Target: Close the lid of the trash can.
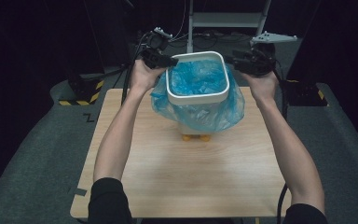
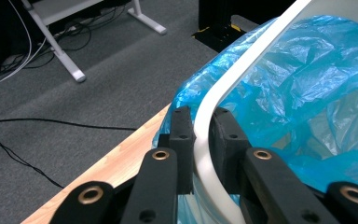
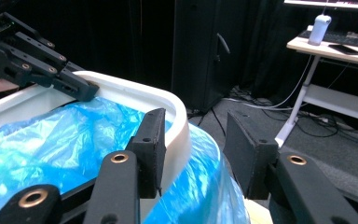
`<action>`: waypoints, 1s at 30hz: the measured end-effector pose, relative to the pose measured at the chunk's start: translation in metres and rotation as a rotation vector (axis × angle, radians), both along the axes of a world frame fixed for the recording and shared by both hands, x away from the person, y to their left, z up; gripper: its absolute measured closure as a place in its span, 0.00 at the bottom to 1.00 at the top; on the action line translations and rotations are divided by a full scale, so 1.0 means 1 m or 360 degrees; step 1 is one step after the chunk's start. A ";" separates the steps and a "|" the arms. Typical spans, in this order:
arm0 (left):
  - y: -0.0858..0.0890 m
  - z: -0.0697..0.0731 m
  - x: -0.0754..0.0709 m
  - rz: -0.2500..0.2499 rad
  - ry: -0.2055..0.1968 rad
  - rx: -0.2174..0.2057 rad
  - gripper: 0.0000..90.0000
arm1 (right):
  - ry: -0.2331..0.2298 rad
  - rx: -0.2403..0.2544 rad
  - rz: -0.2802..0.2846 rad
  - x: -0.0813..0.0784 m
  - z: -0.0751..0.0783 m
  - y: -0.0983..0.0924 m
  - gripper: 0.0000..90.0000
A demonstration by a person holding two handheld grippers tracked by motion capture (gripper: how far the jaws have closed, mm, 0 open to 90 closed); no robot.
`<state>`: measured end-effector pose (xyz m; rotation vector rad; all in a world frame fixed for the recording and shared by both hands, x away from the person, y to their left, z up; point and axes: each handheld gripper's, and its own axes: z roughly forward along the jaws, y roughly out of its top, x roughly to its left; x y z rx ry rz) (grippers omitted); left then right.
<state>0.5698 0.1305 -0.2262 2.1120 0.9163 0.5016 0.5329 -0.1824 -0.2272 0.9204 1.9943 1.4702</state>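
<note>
The white ring (image 1: 198,96) sits around the top of a small bin, pinning a blue bag (image 1: 200,109) whose loose skirt billows out below it, toward the far middle of the wooden table (image 1: 186,182). The left gripper (image 2: 200,128) is clamped on the ring's rim at its left corner, one jaw inside and one outside. The right gripper (image 3: 193,140) straddles the rim at the opposite side with its jaws apart (no pad pressing that I can see). With only one side gripped, the ring could tilt or jam if lifted, and the thin bag may snag, tear, or drag the light bin over.
</note>
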 end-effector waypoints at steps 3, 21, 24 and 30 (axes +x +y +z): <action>-0.002 -0.001 0.002 0.0000 0.0005 0.0000 0.89 | 0.0012 -0.0011 -0.0002 0.005 0.000 0.004 0.66; -0.015 0.004 0.009 -0.0013 -0.0031 0.0086 0.89 | 0.0116 -0.0120 -0.0043 0.021 -0.004 0.015 0.75; -0.014 0.004 0.010 -0.0017 -0.0030 0.0076 0.89 | 0.0119 -0.0133 -0.0045 0.021 -0.004 0.016 0.78; -0.014 0.002 0.013 -0.0023 -0.0027 0.0060 0.89 | 0.0122 -0.0156 -0.0061 0.020 -0.004 0.017 0.79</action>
